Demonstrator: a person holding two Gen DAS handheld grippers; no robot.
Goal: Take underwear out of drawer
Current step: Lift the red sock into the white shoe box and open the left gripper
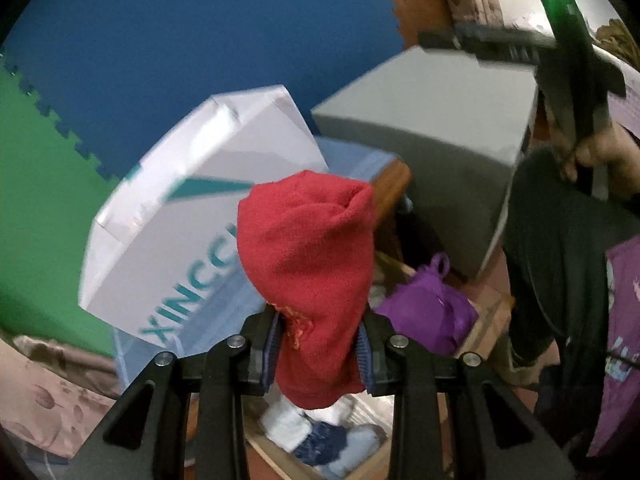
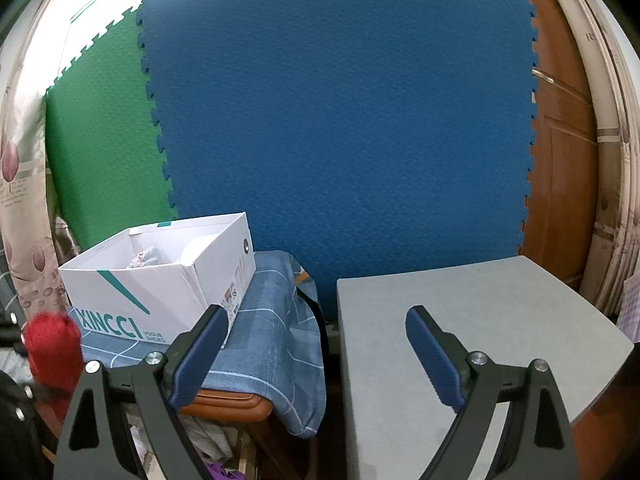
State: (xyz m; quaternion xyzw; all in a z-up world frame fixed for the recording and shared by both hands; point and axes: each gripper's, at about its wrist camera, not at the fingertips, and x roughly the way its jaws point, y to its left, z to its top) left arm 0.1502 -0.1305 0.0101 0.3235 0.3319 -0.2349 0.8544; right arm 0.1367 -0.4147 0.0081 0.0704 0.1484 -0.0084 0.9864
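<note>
My left gripper is shut on red underwear, holding the bundle up above the open drawer. The red bundle also shows at the left edge of the right wrist view. Purple underwear and white and blue folded pieces lie in the drawer below. My right gripper is open and empty, raised above the gap between the cloth-covered stand and a grey block; in the left wrist view it appears at the upper right.
A white XINCCI shoe box sits open on a blue checked cloth over a wooden stand. A grey block stands to the right. Blue and green foam mats line the wall; a wooden door is at right.
</note>
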